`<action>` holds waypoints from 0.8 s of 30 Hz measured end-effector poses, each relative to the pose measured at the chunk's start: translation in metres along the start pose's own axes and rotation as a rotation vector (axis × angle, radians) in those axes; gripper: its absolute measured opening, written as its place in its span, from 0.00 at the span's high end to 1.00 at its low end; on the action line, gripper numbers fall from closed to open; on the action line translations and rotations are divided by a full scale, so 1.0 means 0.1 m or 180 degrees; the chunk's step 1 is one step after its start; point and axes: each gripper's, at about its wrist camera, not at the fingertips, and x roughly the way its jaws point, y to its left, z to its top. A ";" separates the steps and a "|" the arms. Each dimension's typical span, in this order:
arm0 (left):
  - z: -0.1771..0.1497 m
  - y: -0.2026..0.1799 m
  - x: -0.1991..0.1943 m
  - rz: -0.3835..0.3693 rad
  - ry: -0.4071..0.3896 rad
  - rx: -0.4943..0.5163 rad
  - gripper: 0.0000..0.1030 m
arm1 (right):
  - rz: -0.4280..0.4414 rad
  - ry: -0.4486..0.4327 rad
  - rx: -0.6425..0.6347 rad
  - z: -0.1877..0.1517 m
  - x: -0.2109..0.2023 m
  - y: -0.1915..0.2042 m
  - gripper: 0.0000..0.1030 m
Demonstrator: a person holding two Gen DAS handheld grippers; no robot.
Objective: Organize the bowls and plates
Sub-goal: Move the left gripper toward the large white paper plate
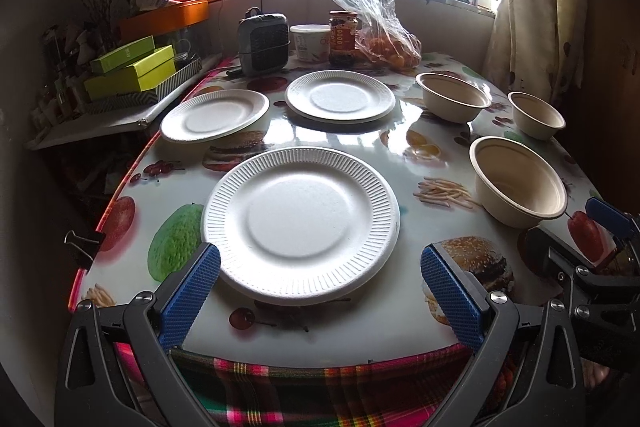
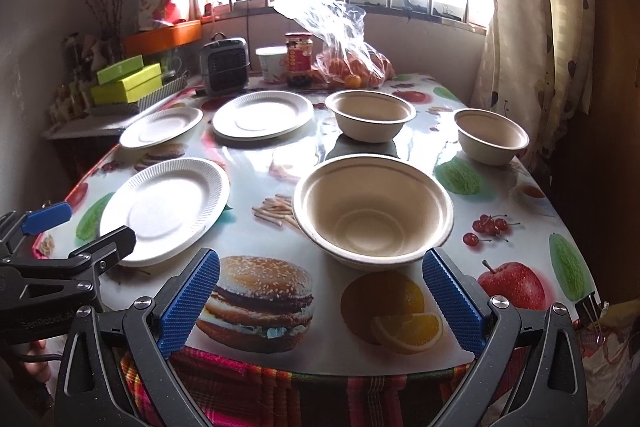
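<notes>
Three white paper plates lie on the food-print table (image 1: 360, 143): a near plate (image 1: 300, 223) (image 2: 166, 211), a far-left plate (image 1: 214, 115) (image 2: 162, 127) and a far-middle plate (image 1: 340, 97) (image 2: 262, 115). Three beige bowls stand upright on the right: a near bowl (image 1: 518, 179) (image 2: 374, 211), a far bowl (image 1: 452, 97) (image 2: 370, 117) and a small bowl (image 1: 538, 115) (image 2: 492, 135). My left gripper (image 1: 320, 259) (image 2: 84, 231) is open, its blue pads either side of the near plate's front edge. My right gripper (image 2: 320, 263) (image 1: 576, 227) hangs open just in front of the near bowl, holding nothing.
At the table's back stand a small grey heater (image 1: 264, 43), a white tub (image 1: 310, 41), a jar (image 1: 343, 37) and a plastic bag of oranges (image 1: 384, 47). Green boxes (image 1: 132, 69) sit on a side shelf. A binder clip (image 1: 82, 245) grips the left table edge. Plaid cloth (image 1: 304, 391) hangs below.
</notes>
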 end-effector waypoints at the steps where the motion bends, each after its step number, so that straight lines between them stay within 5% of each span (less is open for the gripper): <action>1: 0.04 0.04 0.01 0.0004 0.0005 -0.0017 0.02 | 0.0031 -0.0024 -0.0012 0.06 0.02 0.02 0.00; 24: 0.86 1.13 0.53 0.0336 0.0049 -0.0500 0.02 | 0.0421 -0.0080 -0.0405 1.27 0.80 0.71 0.00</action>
